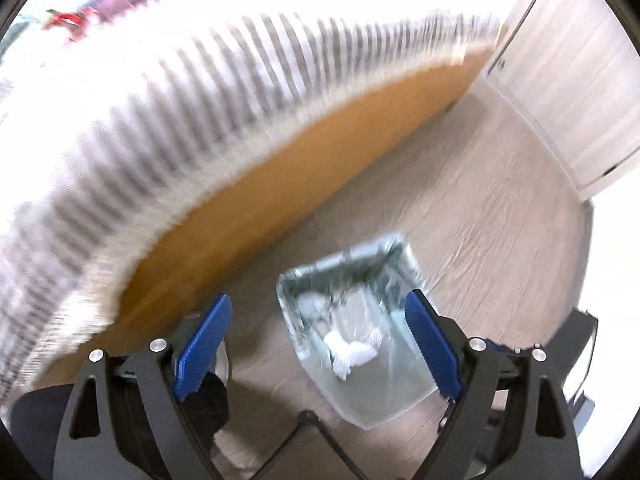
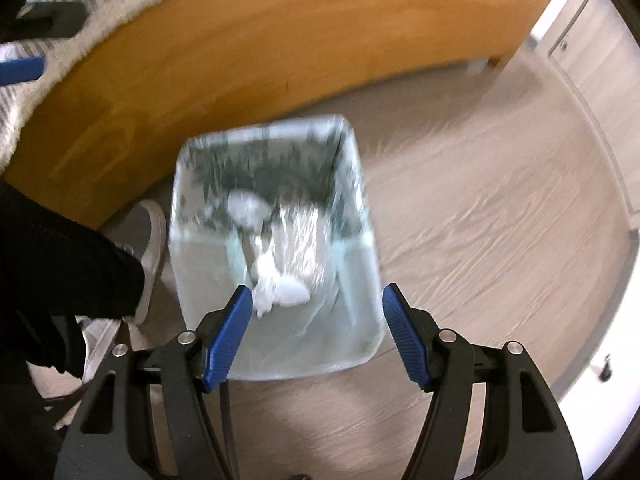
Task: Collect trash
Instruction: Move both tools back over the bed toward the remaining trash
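Jaws agape, nothing held: left gripper (image 1: pixel 318 344), right gripper (image 2: pixel 317 334).
Rectangular plastic-lined bin (image 2: pixel 356 184) holds crumpled white tissue (image 2: pixel 280 288) on wood-grain floor (image 2: pixel 480 220).

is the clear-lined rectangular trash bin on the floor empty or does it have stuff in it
Not empty: the plastic-lined rectangular bin holds crumpled white paper at the bottom.

Stood on a wood floor (image 2: pixel 480 200): a bed frame (image 2: pixel 260 40). Lay over it, a striped cover (image 1: pixel 160 120). Showed beside it, a shoe (image 2: pixel 154 232).
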Available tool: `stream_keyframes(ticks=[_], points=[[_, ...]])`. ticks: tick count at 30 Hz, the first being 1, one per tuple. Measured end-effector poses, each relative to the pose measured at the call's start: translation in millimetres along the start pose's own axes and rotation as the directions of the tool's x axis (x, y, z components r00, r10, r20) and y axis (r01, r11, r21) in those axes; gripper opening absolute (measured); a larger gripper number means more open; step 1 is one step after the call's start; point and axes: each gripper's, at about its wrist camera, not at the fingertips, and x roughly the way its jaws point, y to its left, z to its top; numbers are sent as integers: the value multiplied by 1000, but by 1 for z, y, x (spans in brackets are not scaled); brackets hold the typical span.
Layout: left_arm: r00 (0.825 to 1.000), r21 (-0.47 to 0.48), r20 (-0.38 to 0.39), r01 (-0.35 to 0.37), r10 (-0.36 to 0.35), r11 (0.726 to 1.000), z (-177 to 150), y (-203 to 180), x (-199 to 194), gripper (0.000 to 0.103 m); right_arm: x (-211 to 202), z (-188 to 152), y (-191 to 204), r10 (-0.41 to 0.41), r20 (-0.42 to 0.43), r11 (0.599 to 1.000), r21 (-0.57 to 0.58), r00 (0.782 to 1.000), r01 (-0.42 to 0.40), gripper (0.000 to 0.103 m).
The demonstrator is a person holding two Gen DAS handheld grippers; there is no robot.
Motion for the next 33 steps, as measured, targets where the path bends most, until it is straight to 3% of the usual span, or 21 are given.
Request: stream_keyframes(ticks=[4,8,10,12,19,24,29,33], points=[[994,-18,109,3,-1,1000,-2,29,-63,86,-51,24,7,-20,109,1000,-14,994,21,65],[976,-66,219,10,5,998,-10,62,-121,86,-108,44,27,-24,222,998,-58,975,37,65],[962,-92,272,14,11,996,-16,78,-146,86,-129,50,40,-20,267,996,-76,963,42,66],[947,-103,321,6,27,995,-21,96,-174,89,-154,56,55,-10,328,995,-93,945,43,74],[883,-150,455,-49,113,987,-41,155,-239,95,-211,75,117,86,454,986,-164,887,-11,76],[835,-173,535,-45,132,984,-47,205,-258,96,-226,99,149,134,524,983,-175,841,-48,76],[799,-162,583,-64,148,985,-40,248,-250,96,-223,130,169,185,544,980,-169,818,-109,76],[802,-135,585,-49,120,990,-23,271,-227,94,-216,157,179,189,545,978,-183,817,-104,76]])
